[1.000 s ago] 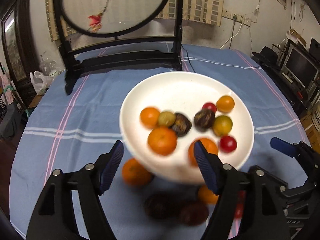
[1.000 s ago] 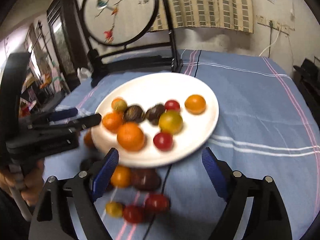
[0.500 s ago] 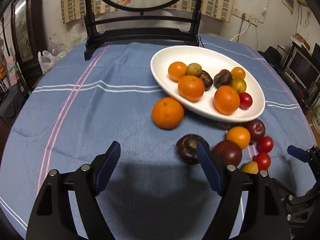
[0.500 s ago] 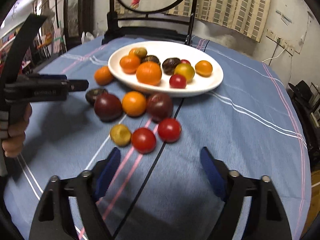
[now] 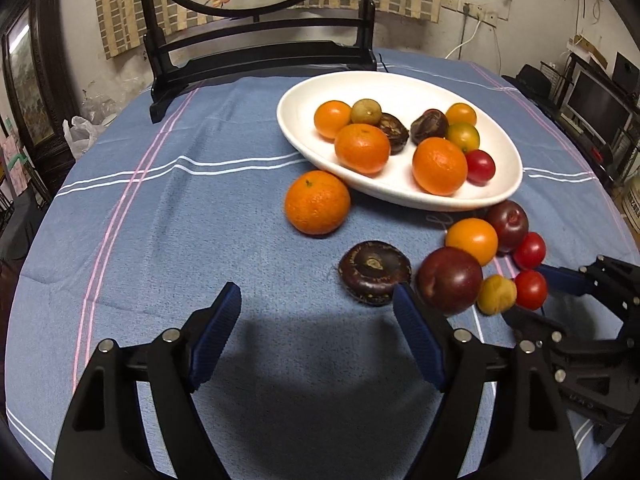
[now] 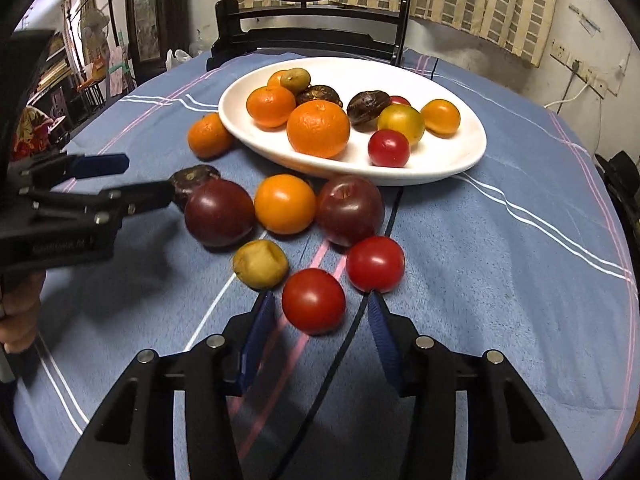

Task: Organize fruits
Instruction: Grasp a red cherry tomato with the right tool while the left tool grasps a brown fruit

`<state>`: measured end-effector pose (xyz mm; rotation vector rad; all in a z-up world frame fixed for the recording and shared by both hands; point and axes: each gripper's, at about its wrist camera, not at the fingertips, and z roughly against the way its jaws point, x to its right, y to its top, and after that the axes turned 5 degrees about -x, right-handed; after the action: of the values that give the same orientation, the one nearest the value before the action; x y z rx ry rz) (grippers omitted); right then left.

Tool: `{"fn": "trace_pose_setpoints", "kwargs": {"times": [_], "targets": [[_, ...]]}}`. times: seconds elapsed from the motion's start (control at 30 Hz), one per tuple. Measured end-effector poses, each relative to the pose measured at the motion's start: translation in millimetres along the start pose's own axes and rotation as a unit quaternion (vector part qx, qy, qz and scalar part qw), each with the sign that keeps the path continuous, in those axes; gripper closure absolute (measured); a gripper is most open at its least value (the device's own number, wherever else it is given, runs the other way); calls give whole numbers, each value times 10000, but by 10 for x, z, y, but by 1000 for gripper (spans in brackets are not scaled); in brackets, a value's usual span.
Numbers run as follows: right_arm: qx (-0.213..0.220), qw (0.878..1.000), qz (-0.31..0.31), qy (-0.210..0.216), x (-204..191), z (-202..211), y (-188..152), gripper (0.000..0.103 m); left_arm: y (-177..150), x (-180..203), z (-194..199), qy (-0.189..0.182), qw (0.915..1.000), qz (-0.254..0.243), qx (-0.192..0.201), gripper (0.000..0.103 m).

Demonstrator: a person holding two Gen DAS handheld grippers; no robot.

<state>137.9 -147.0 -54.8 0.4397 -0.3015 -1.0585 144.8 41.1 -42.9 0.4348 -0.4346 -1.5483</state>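
Blue striped cloth is covering the round tabletop (image 6: 500, 248), a white plate (image 6: 448, 160) of fruit sitting mid-table. Loose fruit is lying on the cloth just in front of the plate's near rim. Right gripper (image 6: 320, 316) is sitting nearer — fingers released, straddling a red tomato (image 6: 313, 300) dead ahead. Left gripper (image 5: 316, 320) is gaping wide, a dark chestnut-like fruit (image 5: 375, 272) lying just ahead-right. Open cloth to the right is giving room.

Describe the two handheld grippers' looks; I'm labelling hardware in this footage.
The left gripper and right gripper match: matte black angular frames, silver round bolts, blue ribbed pads on the fingers. A bare hand shows; no cables or sleeves.
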Motion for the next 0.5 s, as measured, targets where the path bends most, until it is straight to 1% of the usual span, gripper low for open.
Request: {"fn": "trace_pose_setpoints", "kwargs": {"times": [0.03,0.13,0.2,0.37,0.47,0.5], "targets": [[23,10000,-49,6,15,0,-5,56,-1,2,-9,-10,10000,-7,-20,27],[74,9998,-178,-50,52,9,-11,68,-5,4,-48,-59,9999,-12,-126,27],[74,9996,-277,16,84,18,-21,73,-14,13,-67,-66,9998,-22,-175,27],[30,9991,-347,233,120,73,-83,74,-22,62,-106,-76,9997,-115,-216,27],[30,9988,-409,284,164,101,-114,74,-27,100,-137,3,9996,-193,-204,27],[35,9986,-430,301,180,111,-120,74,-24,110,-164,47,9995,-209,-214,33]]}}
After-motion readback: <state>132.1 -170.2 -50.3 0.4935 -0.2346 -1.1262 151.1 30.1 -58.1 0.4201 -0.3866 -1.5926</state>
